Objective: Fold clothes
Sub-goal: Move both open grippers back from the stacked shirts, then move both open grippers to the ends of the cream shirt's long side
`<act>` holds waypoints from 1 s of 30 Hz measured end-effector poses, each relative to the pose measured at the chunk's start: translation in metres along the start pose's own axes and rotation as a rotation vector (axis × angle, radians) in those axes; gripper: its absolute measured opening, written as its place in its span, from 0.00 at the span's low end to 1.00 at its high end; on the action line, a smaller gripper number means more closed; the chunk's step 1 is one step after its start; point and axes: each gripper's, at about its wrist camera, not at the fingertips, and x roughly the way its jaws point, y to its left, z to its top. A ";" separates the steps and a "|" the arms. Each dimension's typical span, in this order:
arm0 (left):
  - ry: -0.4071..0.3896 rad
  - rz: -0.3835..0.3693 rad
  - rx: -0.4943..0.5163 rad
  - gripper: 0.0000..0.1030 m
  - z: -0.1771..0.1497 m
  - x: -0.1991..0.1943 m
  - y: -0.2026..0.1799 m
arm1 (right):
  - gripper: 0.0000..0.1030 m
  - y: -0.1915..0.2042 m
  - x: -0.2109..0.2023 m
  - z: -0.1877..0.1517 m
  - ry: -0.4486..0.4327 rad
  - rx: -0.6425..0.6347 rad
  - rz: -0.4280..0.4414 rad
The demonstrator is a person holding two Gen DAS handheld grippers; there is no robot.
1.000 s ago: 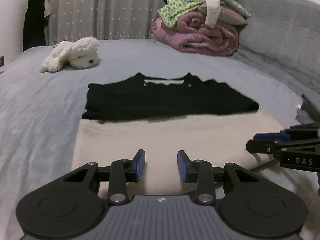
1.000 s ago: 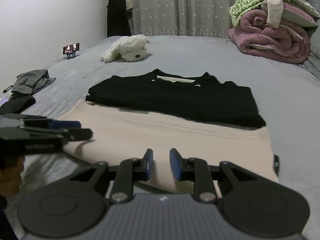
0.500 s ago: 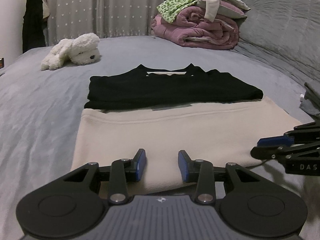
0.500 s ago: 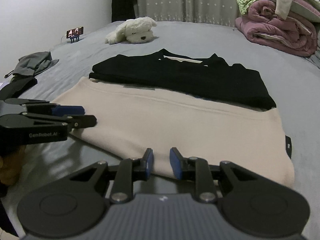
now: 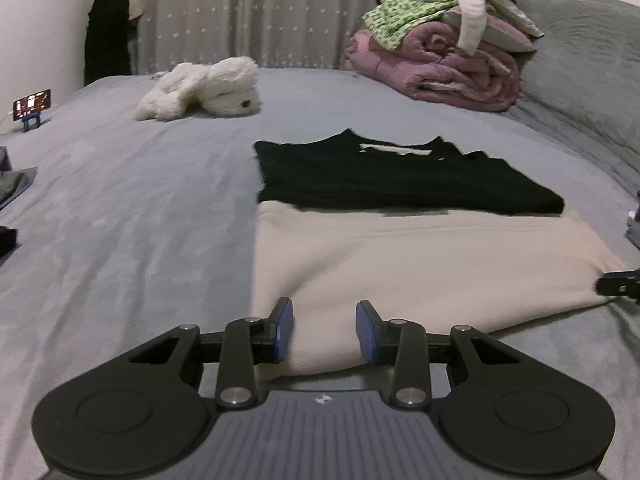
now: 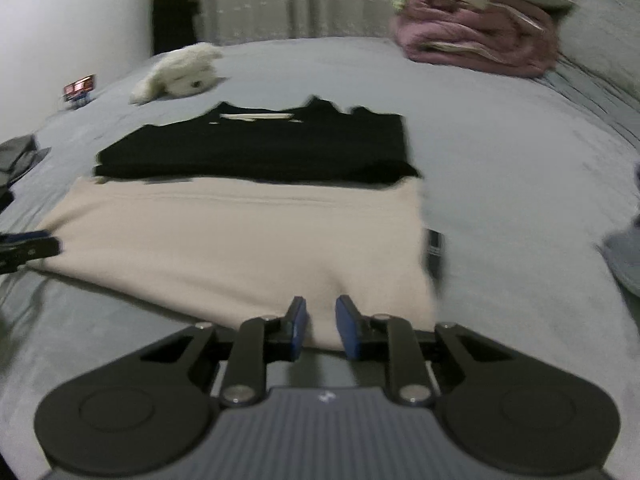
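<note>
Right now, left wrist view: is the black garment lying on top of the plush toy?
No. The black garment lies flat on the bed, well apart from the white plush toy.

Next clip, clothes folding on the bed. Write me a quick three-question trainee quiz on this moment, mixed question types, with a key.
1. True or false: the black top lies on the far part of the beige garment.
2. What sits on the pink blanket? A) plush toy B) loose clothes C) phone
3. Fill in: each gripper faces the beige garment's ____ edge.

Key: 1 true. 2 B: the clothes pile; the plush toy lies apart on the bed. 3 near: left gripper, right gripper.
</note>
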 end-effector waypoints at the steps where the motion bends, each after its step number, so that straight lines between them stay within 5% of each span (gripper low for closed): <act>1: 0.005 0.009 0.003 0.33 0.001 -0.001 0.002 | 0.15 -0.005 -0.002 -0.001 0.004 0.013 0.000; 7: 0.037 0.071 -0.074 0.35 0.004 -0.012 0.024 | 0.13 -0.023 -0.010 -0.006 0.017 0.057 -0.026; 14: 0.059 0.030 -0.196 0.36 0.002 -0.014 0.045 | 0.14 -0.029 -0.017 -0.005 0.026 0.084 -0.018; 16: 0.057 0.029 -0.194 0.36 0.002 -0.014 0.043 | 0.17 -0.035 -0.022 -0.004 0.005 0.115 -0.024; 18: 0.056 0.029 -0.191 0.36 0.001 -0.014 0.042 | 0.38 -0.039 -0.025 -0.003 -0.020 0.133 -0.049; 19: 0.054 0.029 -0.190 0.36 0.000 -0.014 0.041 | 0.41 -0.040 -0.025 -0.003 -0.024 0.129 -0.063; 24: 0.046 0.038 -0.180 0.36 -0.001 -0.012 0.038 | 0.37 -0.045 -0.017 -0.005 0.009 0.177 -0.021; 27: 0.047 0.049 -0.169 0.36 -0.001 -0.011 0.038 | 0.17 -0.046 -0.015 -0.006 0.023 0.189 -0.018; 30: 0.053 0.051 -0.169 0.36 -0.001 -0.010 0.038 | 0.14 -0.051 -0.020 -0.006 0.018 0.218 -0.016</act>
